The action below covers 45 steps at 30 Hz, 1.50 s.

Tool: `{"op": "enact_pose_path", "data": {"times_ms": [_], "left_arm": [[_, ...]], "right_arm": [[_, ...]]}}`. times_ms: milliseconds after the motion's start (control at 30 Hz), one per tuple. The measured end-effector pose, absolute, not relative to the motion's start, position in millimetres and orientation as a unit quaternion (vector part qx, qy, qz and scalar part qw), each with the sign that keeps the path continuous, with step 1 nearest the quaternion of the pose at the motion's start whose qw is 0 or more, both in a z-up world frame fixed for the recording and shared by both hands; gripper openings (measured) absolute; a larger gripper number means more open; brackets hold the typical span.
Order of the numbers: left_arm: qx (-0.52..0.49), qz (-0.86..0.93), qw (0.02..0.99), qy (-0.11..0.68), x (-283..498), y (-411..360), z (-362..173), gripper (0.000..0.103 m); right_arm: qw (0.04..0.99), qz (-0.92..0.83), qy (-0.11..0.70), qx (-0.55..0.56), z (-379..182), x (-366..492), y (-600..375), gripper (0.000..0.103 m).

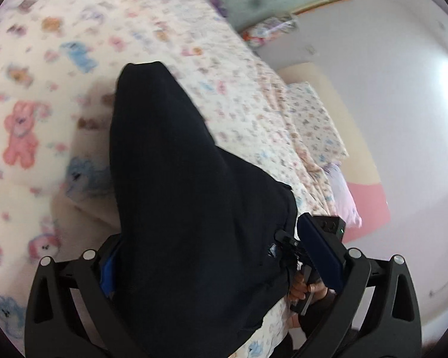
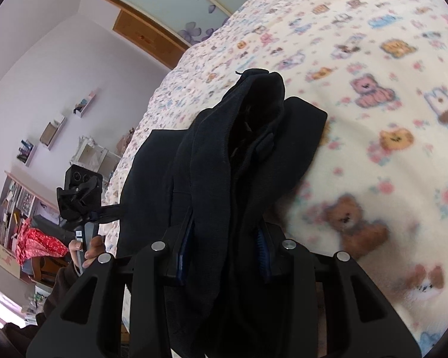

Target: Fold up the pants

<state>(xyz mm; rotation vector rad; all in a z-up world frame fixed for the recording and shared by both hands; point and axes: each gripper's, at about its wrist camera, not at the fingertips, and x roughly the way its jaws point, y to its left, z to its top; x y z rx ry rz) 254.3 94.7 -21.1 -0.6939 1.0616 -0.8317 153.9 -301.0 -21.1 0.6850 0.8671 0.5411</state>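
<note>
The black pants point(image 1: 179, 197) hang lifted over the bed, stretched from my grippers down to a far end that touches the blanket. In the left wrist view my left gripper point(image 1: 221, 256) stands wide, and the cloth drapes over it and hides its left finger; I cannot tell whether it grips. In the right wrist view the pants point(image 2: 233, 164) are bunched in thick folds between the fingers of my right gripper point(image 2: 224, 247), which is shut on them. The other gripper point(image 2: 80, 194), with the hand holding it, shows at the left of that view.
A cream blanket point(image 1: 59, 59) printed with teddy bears covers the bed point(image 2: 373, 119). A pillow point(image 1: 313, 119) lies by the headboard. Wall shelves point(image 2: 53, 131), a cluttered desk point(image 2: 21, 238) and a wardrobe with floral glass doors point(image 2: 176, 3) stand beyond the bed.
</note>
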Motion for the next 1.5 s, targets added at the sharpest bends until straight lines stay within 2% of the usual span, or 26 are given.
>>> {"op": "enact_pose_path", "data": {"times_ms": [33, 100, 167, 300, 400, 567, 800, 1067, 1200, 1333, 1433, 1500], "left_arm": [[-0.323, -0.358, 0.725, 0.493, 256.9, 97.3, -26.9, 0.091], [-0.329, -0.327, 0.724, 0.51, 257.5, 103.6, -35.0, 0.057], [-0.321, -0.298, 0.731, 0.523, 257.7, 106.2, -41.3, 0.039], [-0.31, -0.29, 0.743, 0.518, 254.3, 110.5, -37.6, 0.022], [-0.294, -0.294, 0.758, 0.503, 250.7, 106.1, -24.0, 0.014], [-0.287, -0.319, 0.775, 0.463, 244.4, 98.8, 2.8, 0.011], [-0.277, -0.329, 0.792, 0.432, 251.3, 75.2, 32.3, 0.011], [-0.27, -0.318, 0.813, 0.406, 303.9, 33.8, 50.2, 0.011], [-0.266, -0.312, 0.82, 0.398, 331.5, 16.8, 45.6, 0.011], [-0.288, -0.274, 0.812, 0.428, 350.2, 14.3, 2.2, 0.013], [-0.33, -0.252, 0.795, 0.442, 353.7, 26.3, -32.4, 0.021], [-0.345, -0.238, 0.794, 0.441, 351.1, 31.3, -39.6, 0.037]], "right_arm": [[0.817, 0.253, 0.405, 0.322, -21.5, 153.0, -301.2, 0.038], [0.817, 0.252, 0.405, 0.325, -21.7, 152.4, -301.2, 0.038], [0.815, 0.251, 0.405, 0.329, -22.3, 152.2, -301.6, 0.038], [0.815, 0.249, 0.401, 0.337, -21.6, 151.2, -301.7, 0.038], [0.811, 0.251, 0.388, 0.359, -23.8, 149.7, -306.9, 0.035], [0.799, 0.254, 0.366, 0.404, -22.9, 154.3, -315.0, 0.033], [0.808, 0.247, 0.339, 0.414, -0.2, 186.8, -329.6, 0.031], [0.833, 0.216, 0.312, 0.402, 23.5, 242.7, -357.6, 0.03], [0.844, 0.201, 0.295, 0.4, 21.7, 262.1, -373.6, 0.03], [0.84, 0.16, 0.332, 0.397, -10.4, 275.2, -381.7, 0.03], [0.84, 0.158, 0.331, 0.399, -28.5, 272.1, -380.8, 0.031], [0.852, 0.146, 0.333, 0.378, -24.3, 270.8, -375.2, 0.034]]}}
